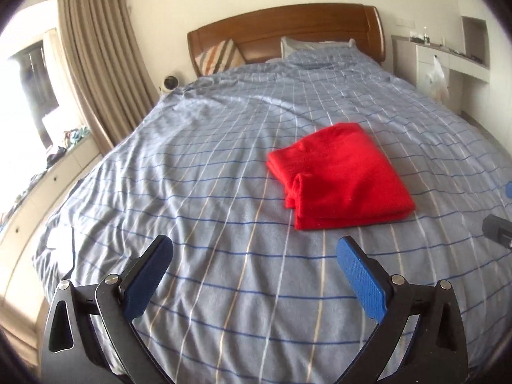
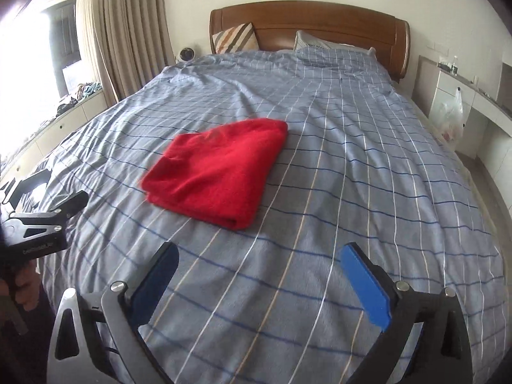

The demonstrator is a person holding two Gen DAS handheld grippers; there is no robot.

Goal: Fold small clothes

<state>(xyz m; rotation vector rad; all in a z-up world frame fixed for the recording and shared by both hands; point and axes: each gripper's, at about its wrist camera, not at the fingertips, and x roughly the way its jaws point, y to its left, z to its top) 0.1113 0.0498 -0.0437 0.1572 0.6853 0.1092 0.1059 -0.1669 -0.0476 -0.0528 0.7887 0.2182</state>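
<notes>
Folded red garment lies flat, long axis diagonal

You are working in a home bedroom: a wide bed is filling the view, its blue checked duvet running to a wooden headboard at the far wall. Pillows are leaning there, beige curtains are hanging far left, and white cabinets are standing right.

Daylight floods the left window beside beige curtains; a wooden headboard backs the bed.
</notes>
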